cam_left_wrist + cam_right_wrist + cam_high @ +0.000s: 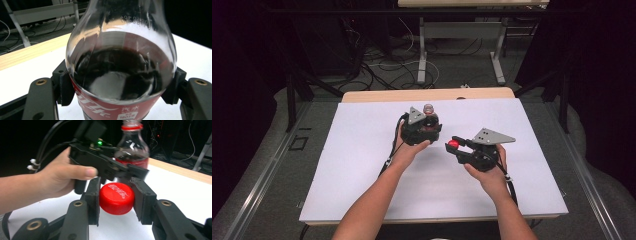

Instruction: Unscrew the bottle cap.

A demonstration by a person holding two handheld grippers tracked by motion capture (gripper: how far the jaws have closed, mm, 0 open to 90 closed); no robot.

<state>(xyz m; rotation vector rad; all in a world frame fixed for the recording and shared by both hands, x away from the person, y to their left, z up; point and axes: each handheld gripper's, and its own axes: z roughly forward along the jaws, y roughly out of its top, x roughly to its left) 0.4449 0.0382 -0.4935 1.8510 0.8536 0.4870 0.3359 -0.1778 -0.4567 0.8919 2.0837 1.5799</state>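
Observation:
A clear plastic cola bottle (120,70) with dark drink and a red label stands upright on the white table, its neck uncapped. My left gripper (426,123) is shut on the bottle (428,111) around its body, near the table's far middle. The right gripper view shows that bottle (132,147) behind the left gripper (125,173). A red screw cap (116,198) sits pinched between the pads of my right gripper (115,200). In the high view the right gripper (453,145) holds the cap (453,143) just right of the bottle, a little above the table.
The white table top (362,165) lies open to the left and front. A wooden strip (377,95) runs along its far edge. Beyond it stand table legs (422,50) and loose cables on the floor.

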